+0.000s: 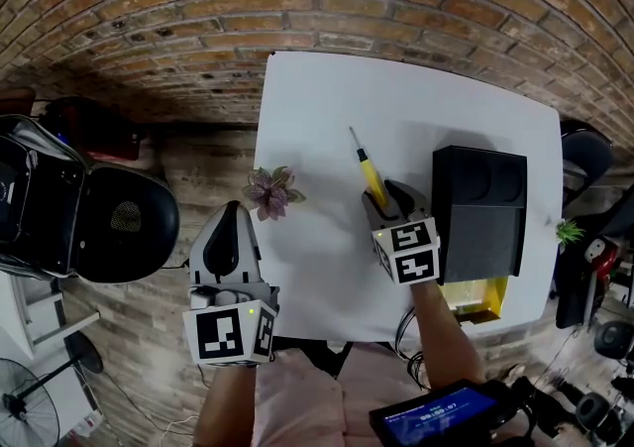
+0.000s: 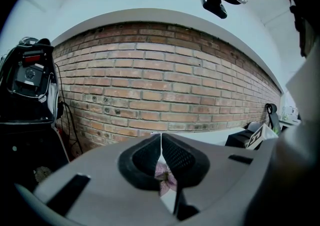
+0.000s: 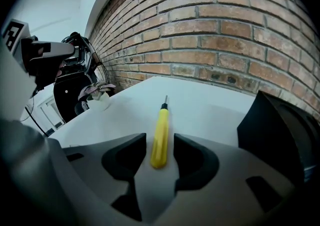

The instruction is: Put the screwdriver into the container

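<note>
A yellow-handled screwdriver [image 1: 369,172] [image 3: 161,137] lies on the white table [image 1: 327,118], its metal tip pointing toward the brick wall. My right gripper [image 1: 388,199] [image 3: 160,144] is open, with a jaw on either side of the handle's near end and a small gap on each side. The black container [image 1: 480,212] [image 3: 280,135] stands just right of that gripper. My left gripper [image 1: 233,209] [image 2: 161,142] is shut on nothing, held off the table's left front edge and pointing at the wall.
A small potted purple plant [image 1: 271,191] [image 3: 97,92] stands near the table's left edge, ahead of the left gripper. A yellow object [image 1: 475,298] shows below the container. A black chair [image 1: 119,227] and a bag sit on the floor to the left.
</note>
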The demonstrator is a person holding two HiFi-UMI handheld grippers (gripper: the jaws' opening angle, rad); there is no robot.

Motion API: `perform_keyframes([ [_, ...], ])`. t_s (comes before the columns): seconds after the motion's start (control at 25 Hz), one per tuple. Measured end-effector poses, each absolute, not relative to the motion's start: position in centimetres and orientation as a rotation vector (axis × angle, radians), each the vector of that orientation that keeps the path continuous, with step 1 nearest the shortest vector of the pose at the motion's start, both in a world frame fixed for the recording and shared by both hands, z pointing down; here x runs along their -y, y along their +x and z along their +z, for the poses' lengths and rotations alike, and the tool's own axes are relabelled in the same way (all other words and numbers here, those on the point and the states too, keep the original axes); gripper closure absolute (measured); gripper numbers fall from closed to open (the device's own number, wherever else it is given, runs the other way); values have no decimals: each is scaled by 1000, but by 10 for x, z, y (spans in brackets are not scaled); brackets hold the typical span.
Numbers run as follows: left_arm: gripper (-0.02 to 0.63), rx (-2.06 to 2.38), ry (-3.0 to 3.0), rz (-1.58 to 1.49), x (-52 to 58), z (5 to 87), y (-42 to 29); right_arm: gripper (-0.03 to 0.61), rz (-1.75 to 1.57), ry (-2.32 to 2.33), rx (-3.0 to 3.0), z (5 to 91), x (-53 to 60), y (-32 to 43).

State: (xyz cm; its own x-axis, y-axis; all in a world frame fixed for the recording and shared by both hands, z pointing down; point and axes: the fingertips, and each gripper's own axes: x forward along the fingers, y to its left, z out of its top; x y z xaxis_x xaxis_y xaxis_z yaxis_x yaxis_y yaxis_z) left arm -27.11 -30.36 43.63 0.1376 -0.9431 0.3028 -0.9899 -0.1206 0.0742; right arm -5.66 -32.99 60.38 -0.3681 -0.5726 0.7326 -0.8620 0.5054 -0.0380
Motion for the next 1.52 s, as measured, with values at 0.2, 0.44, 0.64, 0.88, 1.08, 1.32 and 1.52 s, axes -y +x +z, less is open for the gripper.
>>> perform_keyframes([
  [0.2,600,1892,2159,263,304,436,-271,413,552,1162,2080,604,329,-57],
  [0.44,600,1896,2158,266,303,435,-270,445,552,1157,2085,604,328,-60],
  [0.64,600,1902,2156,265,301,433,-271,470,552,1156,2085,603,327,-63],
  [0.88,600,1906,2159,260,300,431,-271,479,569,1153,2079,604,327,-63],
  [1.08,600,1910,2163,257,298,429,-270,485,568,1169,2079,601,329,-60],
  [1.32,600,1921,2172,244,293,422,-267,488,539,1182,2098,588,331,-64],
  [1.52,600,1939,2180,229,286,412,-265,489,509,1198,2121,574,330,-65],
])
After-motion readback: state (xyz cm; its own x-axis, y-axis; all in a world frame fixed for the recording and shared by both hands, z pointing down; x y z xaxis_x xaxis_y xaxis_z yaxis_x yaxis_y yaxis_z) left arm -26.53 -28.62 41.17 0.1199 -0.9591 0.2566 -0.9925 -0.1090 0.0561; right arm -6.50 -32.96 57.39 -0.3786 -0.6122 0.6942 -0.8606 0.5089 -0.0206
